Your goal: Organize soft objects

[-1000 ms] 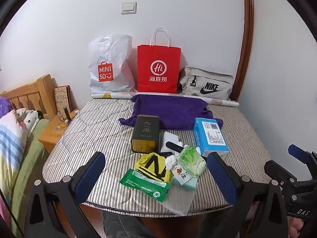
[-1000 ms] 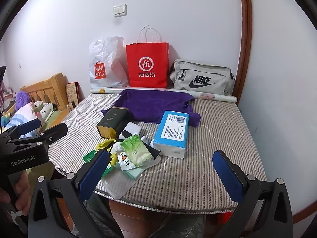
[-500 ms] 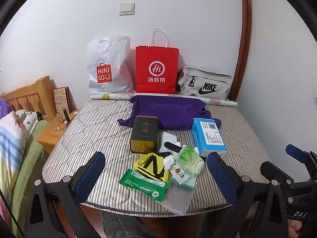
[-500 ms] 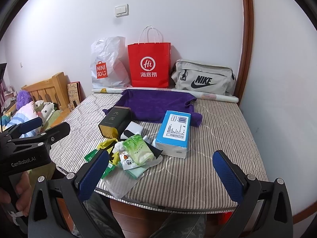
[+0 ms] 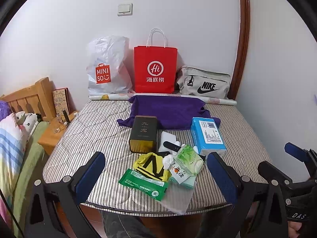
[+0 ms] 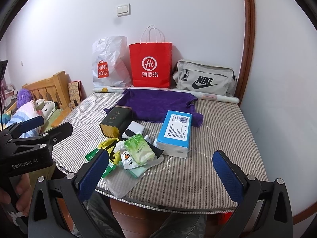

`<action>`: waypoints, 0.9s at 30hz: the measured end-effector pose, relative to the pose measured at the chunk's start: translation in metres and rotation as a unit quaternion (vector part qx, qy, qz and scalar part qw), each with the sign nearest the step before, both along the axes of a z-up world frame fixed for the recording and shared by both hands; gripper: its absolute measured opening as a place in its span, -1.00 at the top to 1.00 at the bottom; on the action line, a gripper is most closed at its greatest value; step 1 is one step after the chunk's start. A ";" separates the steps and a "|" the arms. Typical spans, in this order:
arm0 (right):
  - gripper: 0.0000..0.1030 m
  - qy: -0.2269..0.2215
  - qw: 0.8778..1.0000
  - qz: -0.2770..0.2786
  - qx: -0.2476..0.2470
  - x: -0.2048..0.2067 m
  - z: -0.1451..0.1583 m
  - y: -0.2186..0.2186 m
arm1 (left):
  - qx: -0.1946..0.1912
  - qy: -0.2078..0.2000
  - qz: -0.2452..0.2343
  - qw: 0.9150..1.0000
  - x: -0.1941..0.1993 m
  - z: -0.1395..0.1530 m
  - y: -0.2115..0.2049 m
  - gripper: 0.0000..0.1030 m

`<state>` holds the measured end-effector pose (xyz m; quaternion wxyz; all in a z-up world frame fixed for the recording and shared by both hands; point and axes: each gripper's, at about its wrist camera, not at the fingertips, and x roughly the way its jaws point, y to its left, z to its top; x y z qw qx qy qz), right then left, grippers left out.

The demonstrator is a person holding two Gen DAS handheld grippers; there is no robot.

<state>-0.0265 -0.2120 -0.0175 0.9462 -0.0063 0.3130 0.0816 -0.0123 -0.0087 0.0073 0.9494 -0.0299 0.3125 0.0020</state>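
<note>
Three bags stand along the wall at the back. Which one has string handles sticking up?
The red paper bag in the middle. The white Miniso plastic bag beside it is crumpled, and the grey Nike bag lies low.

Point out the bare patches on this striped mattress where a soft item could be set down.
Free: the wide strip of mattress right of the blue tissue pack, up to the wall; also the left side between the dark tin and the mattress edge. Crowded: the front centre, where the green wipes packet, yellow cloth and small packets overlap.
</note>
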 end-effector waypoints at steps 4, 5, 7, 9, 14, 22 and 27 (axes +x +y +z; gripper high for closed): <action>-0.99 0.000 1.000 0.000 0.000 0.000 0.000 0.001 | 0.001 0.000 0.000 1.000 0.000 0.000 -0.001 -1.00; -0.99 0.000 1.000 0.001 0.000 -0.001 0.000 0.001 | 0.001 0.001 -0.001 1.000 0.000 0.000 -0.001 -1.00; -0.99 -0.001 1.000 0.002 -0.001 -0.001 0.000 0.002 | 0.000 0.000 -0.003 1.000 -0.001 0.001 -0.002 -1.00; -0.99 0.000 1.000 0.003 -0.001 -0.001 0.000 0.002 | 0.001 0.001 -0.004 1.000 -0.002 0.003 -0.003 -1.00; -0.99 0.000 1.000 0.004 -0.001 0.000 0.001 0.002 | 0.001 0.001 -0.004 1.000 -0.003 0.004 -0.003 -1.00; -0.99 0.001 1.000 0.006 0.000 0.001 0.000 0.003 | 0.000 0.003 -0.005 1.000 -0.003 0.003 -0.002 -1.00; -0.99 0.009 1.000 0.014 0.005 0.005 -0.008 0.000 | -0.012 0.022 0.001 1.000 0.006 -0.006 0.008 -1.00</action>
